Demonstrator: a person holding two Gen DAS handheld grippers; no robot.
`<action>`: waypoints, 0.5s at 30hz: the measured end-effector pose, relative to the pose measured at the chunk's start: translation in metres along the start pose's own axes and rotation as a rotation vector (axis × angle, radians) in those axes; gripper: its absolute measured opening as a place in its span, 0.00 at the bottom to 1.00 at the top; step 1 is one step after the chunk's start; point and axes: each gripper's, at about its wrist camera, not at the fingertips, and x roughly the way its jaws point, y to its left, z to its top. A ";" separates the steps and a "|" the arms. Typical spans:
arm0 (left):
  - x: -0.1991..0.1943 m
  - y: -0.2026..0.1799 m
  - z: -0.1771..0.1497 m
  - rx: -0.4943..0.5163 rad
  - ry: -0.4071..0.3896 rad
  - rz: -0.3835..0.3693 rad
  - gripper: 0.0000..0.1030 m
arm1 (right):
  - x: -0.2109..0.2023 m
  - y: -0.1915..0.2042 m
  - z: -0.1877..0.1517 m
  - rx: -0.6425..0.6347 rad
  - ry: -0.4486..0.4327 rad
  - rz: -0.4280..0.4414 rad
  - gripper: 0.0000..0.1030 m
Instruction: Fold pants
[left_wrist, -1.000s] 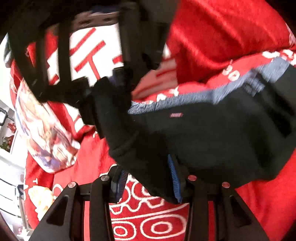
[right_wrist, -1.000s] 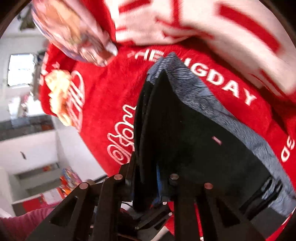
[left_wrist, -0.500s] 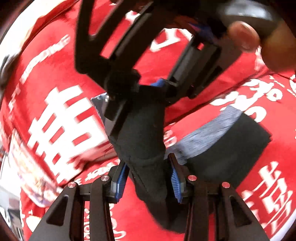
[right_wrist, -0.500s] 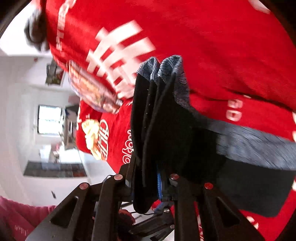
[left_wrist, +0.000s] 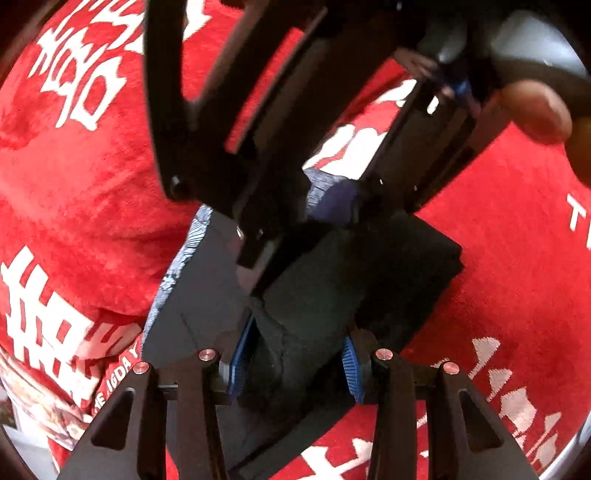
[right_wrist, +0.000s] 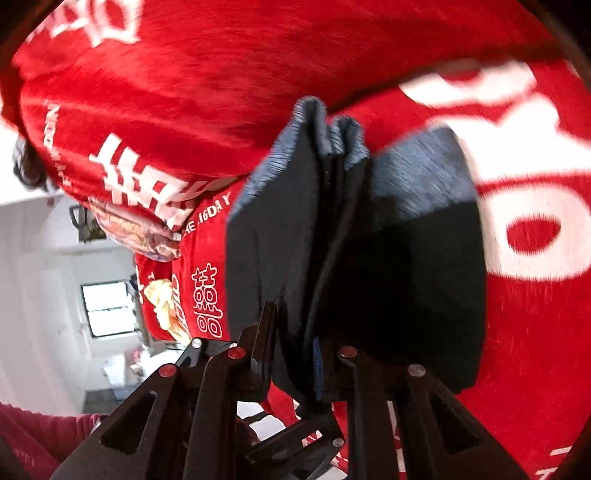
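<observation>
I held folded pants (left_wrist: 332, 291) clamped in left tool (left_wrist: 291, 356) and right tool (right_wrist: 325, 354); final laydown on blanket (left_wrist: 92, 184) remained.

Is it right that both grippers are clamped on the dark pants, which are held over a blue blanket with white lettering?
Not quite. The blanket is red, not blue; both wrist views show it. The rest holds: the left gripper and the right gripper each pinch the dark pants, and the lettering is white.
</observation>
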 end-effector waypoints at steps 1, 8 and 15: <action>0.000 -0.002 -0.001 0.009 0.002 0.003 0.42 | 0.001 -0.007 -0.001 0.018 0.003 0.014 0.21; -0.020 0.003 0.006 0.027 -0.014 0.028 0.42 | -0.011 -0.006 -0.009 0.030 -0.067 0.150 0.21; -0.013 -0.021 0.004 0.080 -0.004 0.000 0.42 | -0.019 -0.021 -0.019 0.021 -0.071 0.089 0.21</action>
